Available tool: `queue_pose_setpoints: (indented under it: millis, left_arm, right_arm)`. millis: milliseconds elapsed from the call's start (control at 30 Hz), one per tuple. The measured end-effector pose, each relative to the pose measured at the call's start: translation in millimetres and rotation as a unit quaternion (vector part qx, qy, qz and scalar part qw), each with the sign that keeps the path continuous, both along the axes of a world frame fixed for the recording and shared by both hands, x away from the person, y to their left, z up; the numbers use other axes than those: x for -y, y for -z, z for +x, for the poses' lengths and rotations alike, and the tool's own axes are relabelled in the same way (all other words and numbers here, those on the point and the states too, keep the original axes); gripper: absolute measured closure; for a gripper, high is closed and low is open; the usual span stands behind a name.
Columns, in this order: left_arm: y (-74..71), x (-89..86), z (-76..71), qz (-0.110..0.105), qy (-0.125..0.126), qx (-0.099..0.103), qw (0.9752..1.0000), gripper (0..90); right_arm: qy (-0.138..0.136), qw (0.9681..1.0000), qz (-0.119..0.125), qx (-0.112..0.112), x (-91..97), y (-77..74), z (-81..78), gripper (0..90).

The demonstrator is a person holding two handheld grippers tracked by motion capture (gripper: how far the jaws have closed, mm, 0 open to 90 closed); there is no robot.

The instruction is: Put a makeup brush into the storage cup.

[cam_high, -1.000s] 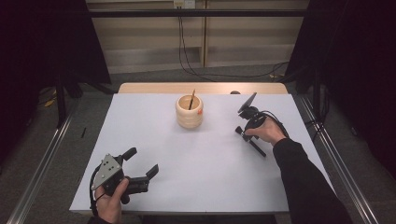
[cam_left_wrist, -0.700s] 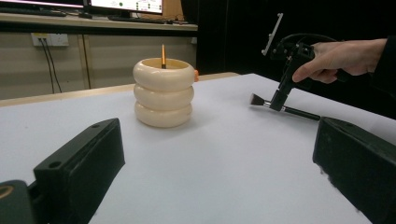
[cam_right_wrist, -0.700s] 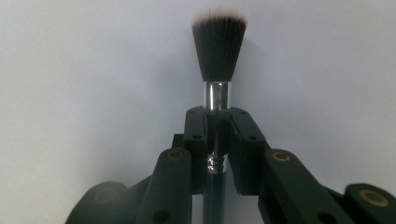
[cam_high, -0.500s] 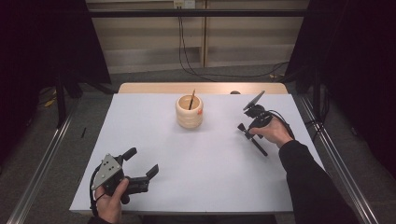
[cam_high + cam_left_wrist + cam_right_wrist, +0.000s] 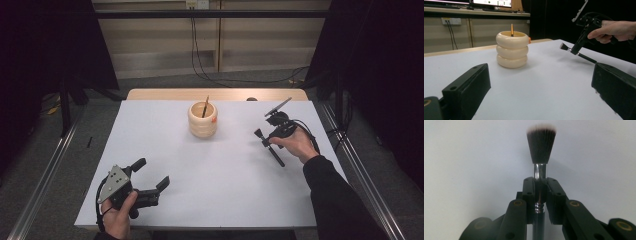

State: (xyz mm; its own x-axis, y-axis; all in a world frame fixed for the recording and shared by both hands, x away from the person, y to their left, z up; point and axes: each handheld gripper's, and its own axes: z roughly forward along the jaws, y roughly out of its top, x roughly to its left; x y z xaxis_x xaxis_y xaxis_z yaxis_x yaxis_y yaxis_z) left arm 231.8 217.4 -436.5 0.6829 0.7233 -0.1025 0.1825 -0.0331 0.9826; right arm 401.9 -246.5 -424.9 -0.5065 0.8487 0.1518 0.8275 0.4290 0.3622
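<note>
So the right gripper [image 5: 264, 135] is clamped on a brush [image 5: 540, 157], jaws pinching the metal collar just below the dark bristles. It's held above the white table [image 5: 225, 190] on the right side, bristle end pointing left toward the cream holder [image 5: 203, 120] at the far middle, which has a thin stick [image 5: 205, 106] standing in it. The left gripper [image 5: 150, 177] sits near left, jaws spread wide, nothing in them.
</note>
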Motion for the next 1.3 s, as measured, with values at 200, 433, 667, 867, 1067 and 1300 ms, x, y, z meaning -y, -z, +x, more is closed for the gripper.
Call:
queue_pose_setpoints:
  millis: [200,433,667,867,1067,1300]
  left_arm:
    - [0.0,0.1,0.1,-0.003,0.0,0.0,1.0,2.0]
    - [-0.1,-0.7,-0.1,0.001,-0.001,0.001,1.0,2.0]
    - [0.0,-0.6,-0.3,-0.001,-0.004,0.0,1.0,2.0]
    - [0.0,-0.5,0.0,-0.001,-0.003,0.0,1.0,2.0]
    - [0.0,-0.7,0.1,-0.002,-0.003,0.001,1.0,2.0]
    - [-0.9,-0.8,-1.1,-0.001,-0.005,0.002,1.0,2.0]
  right_arm:
    - [0.0,0.9993,0.025,0.026,6.0,-5.7,-6.0,78.7]
    - [0.005,0.9981,0.041,0.045,7.7,-5.6,-13.1,78.7]
    - [0.023,0.994,0.077,0.074,13.0,-8.3,-20.4,78.7]
    - [0.02,0.9884,0.102,0.111,18.8,-10.1,-26.9,78.7]
    - [0.023,0.9827,0.12,0.139,22.5,-11.1,-32.0,78.7]
    - [0.028,0.9736,0.144,0.175,27.3,-15.7,-36.9,78.7]
